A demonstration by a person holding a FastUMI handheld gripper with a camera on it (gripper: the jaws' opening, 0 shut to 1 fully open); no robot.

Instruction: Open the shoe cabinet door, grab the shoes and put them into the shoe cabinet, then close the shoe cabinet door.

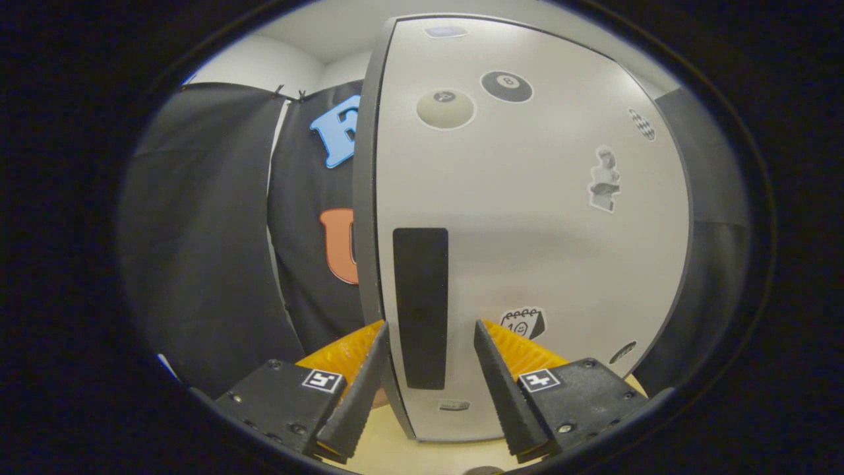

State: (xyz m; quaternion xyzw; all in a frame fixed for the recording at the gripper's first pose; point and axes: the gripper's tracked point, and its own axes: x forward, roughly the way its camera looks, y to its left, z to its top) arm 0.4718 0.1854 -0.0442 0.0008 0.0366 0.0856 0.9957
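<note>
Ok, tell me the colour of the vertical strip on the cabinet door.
Black, seen in the gripper view: the strip sits between the open tongs.

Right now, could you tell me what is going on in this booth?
A handheld gripper is lined up with the shoe cabinet door. Its fingers are open, with the door's edge and the black handle strip in the gap between them, and they are not pressing on it. The sticker-covered door looks closed or barely ajar, and no shoes have been handled yet.
</note>
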